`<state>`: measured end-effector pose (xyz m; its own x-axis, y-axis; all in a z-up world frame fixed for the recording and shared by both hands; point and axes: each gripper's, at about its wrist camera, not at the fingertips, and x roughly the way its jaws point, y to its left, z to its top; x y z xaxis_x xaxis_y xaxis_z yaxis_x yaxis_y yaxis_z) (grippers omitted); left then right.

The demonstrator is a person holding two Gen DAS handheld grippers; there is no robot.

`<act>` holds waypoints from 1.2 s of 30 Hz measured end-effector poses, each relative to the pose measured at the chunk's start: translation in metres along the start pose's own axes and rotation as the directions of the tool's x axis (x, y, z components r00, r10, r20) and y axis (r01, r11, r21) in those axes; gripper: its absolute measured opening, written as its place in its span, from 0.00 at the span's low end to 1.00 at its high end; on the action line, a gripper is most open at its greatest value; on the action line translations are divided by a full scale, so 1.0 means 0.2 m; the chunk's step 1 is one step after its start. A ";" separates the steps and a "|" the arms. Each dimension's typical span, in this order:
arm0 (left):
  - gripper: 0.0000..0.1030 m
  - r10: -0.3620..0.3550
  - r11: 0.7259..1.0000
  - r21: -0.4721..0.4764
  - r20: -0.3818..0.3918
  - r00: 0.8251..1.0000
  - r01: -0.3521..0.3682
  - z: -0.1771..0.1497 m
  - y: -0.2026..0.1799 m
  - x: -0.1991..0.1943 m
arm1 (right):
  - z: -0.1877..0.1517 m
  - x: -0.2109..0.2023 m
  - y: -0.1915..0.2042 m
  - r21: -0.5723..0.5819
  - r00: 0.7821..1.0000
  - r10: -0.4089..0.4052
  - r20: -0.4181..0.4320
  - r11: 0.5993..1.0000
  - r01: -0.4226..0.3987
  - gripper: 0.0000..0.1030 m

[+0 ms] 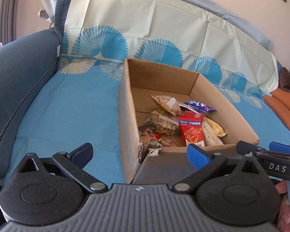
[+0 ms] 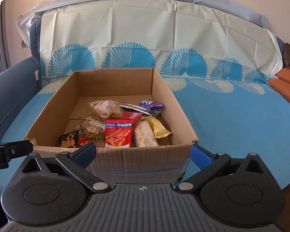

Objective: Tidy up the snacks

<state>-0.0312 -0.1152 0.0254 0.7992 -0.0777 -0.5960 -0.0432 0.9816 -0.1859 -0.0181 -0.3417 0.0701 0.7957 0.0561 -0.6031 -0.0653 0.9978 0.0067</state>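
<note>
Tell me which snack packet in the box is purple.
The small purple packet at the far right of the pile, behind the yellow wrapper. The others are red, yellow, white or clear.

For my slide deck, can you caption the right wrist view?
Open right tongs face a cardboard box of snack packets, including a red one, on a blue-covered sofa.
</note>
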 end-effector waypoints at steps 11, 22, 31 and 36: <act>1.00 -0.014 0.999 0.050 0.004 1.000 0.014 -0.03 -0.08 0.00 | 0.00 0.00 -0.01 0.001 1.000 0.012 0.014 1.000 -0.012 0.99; 1.00 -0.009 0.998 0.065 -0.002 1.000 0.009 -0.04 -0.09 0.02 | 0.00 0.00 -0.03 0.012 1.000 0.023 0.017 1.000 -0.024 0.99; 1.00 -0.004 0.997 0.080 0.006 1.000 0.004 -0.04 -0.11 0.02 | 0.00 0.00 -0.03 0.011 1.000 0.022 0.018 1.000 -0.023 0.99; 1.00 -0.004 0.996 0.085 0.009 1.000 0.004 -0.04 -0.11 0.01 | 0.00 0.00 -0.02 0.004 1.000 0.023 0.020 1.000 -0.023 0.99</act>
<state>-0.0330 -0.1393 0.0216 0.8048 -0.0803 -0.5881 0.0107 0.9926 -0.1209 -0.0178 -0.3465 0.0690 0.8059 0.0801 -0.5866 -0.0817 0.9964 0.0238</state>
